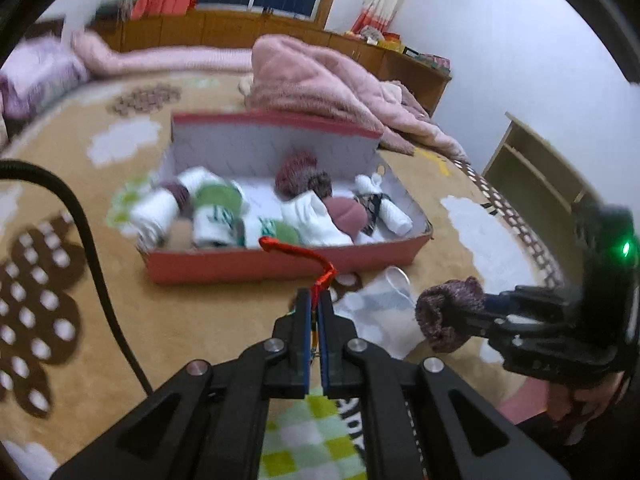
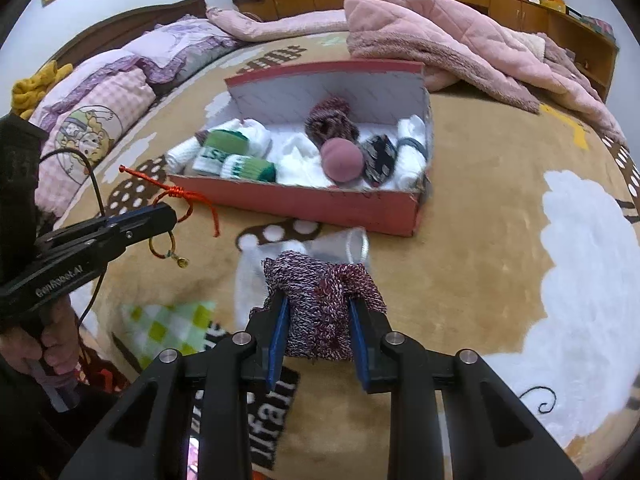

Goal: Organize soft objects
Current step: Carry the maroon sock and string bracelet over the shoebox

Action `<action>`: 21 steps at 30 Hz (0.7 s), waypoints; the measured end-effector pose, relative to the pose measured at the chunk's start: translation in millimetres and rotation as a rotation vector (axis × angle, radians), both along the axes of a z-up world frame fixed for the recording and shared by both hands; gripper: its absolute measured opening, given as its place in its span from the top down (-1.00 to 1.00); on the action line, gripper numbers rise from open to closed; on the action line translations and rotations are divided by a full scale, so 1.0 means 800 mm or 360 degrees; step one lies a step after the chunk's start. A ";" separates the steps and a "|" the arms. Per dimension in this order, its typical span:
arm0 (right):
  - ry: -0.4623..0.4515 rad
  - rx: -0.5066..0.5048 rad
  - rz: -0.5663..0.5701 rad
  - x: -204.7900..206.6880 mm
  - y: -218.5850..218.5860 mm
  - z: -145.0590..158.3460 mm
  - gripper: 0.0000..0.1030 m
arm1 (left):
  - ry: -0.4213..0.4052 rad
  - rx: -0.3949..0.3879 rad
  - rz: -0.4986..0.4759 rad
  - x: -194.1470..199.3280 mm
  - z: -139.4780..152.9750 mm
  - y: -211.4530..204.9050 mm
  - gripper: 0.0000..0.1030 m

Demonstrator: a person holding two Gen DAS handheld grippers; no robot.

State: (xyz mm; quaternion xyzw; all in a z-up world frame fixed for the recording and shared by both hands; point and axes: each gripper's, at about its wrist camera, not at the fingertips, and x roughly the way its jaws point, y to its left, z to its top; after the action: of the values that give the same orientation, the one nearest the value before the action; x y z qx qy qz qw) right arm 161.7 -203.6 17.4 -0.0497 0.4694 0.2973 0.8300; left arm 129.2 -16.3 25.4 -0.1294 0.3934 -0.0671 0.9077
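A red cardboard box (image 1: 280, 266) (image 2: 312, 200) stands open on the patterned bedspread. It holds rolled white and green socks (image 2: 236, 156), a maroon ball (image 2: 342, 156) and a purple knit roll (image 2: 330, 120). My left gripper (image 1: 316, 294) (image 2: 168, 212) is shut on a red knotted cord (image 1: 296, 250) (image 2: 176, 192), held just in front of the box. A small charm loop (image 2: 172, 250) dangles from the cord. To the right of it, my right gripper (image 2: 318, 300) (image 1: 460, 316) is shut on a purple-and-white knit piece (image 2: 320, 300) (image 1: 444, 312), lifted above the bedspread.
A clear plastic cup (image 2: 352, 244) (image 1: 394, 280) lies on its side between the grippers and the box. A pink quilt (image 2: 440, 36) is heaped behind the box, with pillows (image 2: 100, 100) at left. A black cable (image 1: 92, 248) crosses the left. A wooden shelf (image 1: 532, 168) stands at right.
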 end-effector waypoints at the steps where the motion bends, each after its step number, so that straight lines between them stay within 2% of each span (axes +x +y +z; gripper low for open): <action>1: -0.0010 0.0013 0.0006 -0.002 0.002 0.003 0.44 | -0.0034 0.0070 0.0006 -0.005 0.008 -0.003 0.94; 13: -0.0185 0.0157 -0.0004 0.008 -0.005 0.026 0.44 | -0.0193 0.0063 0.0021 -0.014 0.046 0.006 0.94; 15: -0.0215 0.0162 -0.0031 0.014 -0.008 0.026 0.44 | -0.0198 0.0068 0.0038 -0.008 0.047 0.009 0.94; 21: -0.0267 0.0307 -0.0089 0.032 -0.018 0.024 0.44 | -0.0265 0.0138 0.0085 0.005 0.046 0.025 0.94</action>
State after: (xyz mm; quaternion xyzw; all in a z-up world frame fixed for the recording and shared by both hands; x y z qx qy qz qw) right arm 187.3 -217.7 36.7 0.0187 0.3689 0.3125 0.8752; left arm 133.0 3.3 62.0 -0.0943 0.3154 -0.0362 0.9436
